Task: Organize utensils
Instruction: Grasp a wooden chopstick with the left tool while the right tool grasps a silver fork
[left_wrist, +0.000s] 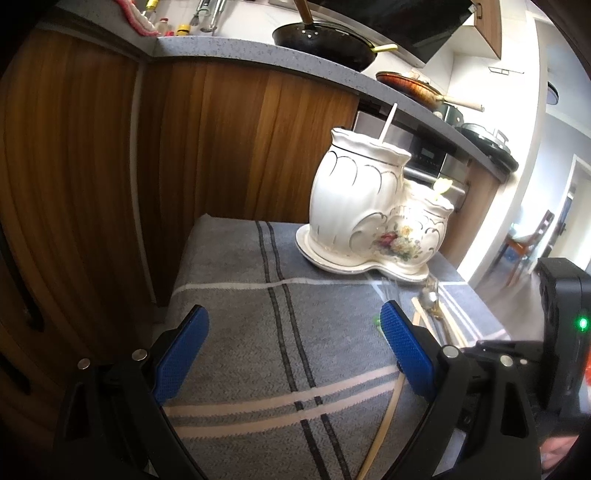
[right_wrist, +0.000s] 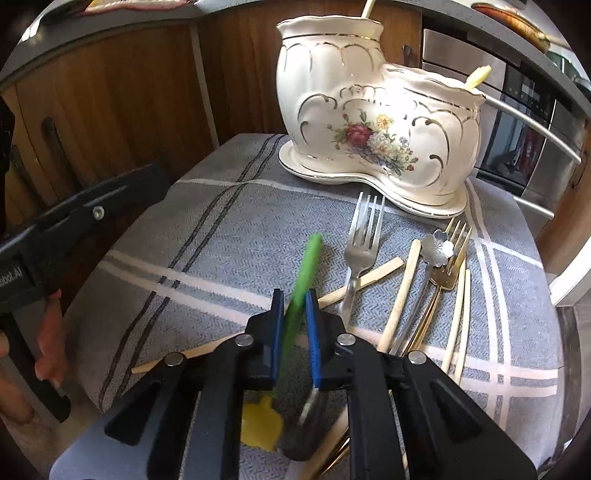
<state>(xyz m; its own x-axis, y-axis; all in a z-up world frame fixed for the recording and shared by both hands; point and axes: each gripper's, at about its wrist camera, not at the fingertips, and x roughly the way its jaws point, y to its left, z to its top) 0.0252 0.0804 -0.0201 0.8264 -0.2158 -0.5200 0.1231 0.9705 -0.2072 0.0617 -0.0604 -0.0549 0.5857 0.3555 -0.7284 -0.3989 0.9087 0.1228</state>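
My right gripper (right_wrist: 294, 297) is shut on a green-handled utensil (right_wrist: 309, 258). The handle sticks forward between the blue pads, and its yellow head (right_wrist: 260, 424) hangs under the jaws. Just ahead on the grey plaid cloth (right_wrist: 221, 240) lie a silver fork (right_wrist: 360, 243), a gold fork (right_wrist: 448, 266), a flower-ended spoon (right_wrist: 437, 245) and several pale chopsticks (right_wrist: 400, 295). A white floral ceramic holder (right_wrist: 369, 110) stands at the cloth's far side with a stick in each of its two pots. My left gripper (left_wrist: 293, 314) hovers open over bare cloth (left_wrist: 258, 295), and the holder (left_wrist: 354, 206) is ahead to its right.
Wooden cabinet doors (left_wrist: 92, 166) rise behind and left of the cloth. On the stone counter (left_wrist: 221, 51) above are a black wok (left_wrist: 325, 42) and a copper pan (left_wrist: 410, 86). An oven with a steel handle (right_wrist: 532, 122) is at the right. A hand (right_wrist: 48, 332) holds the left tool.
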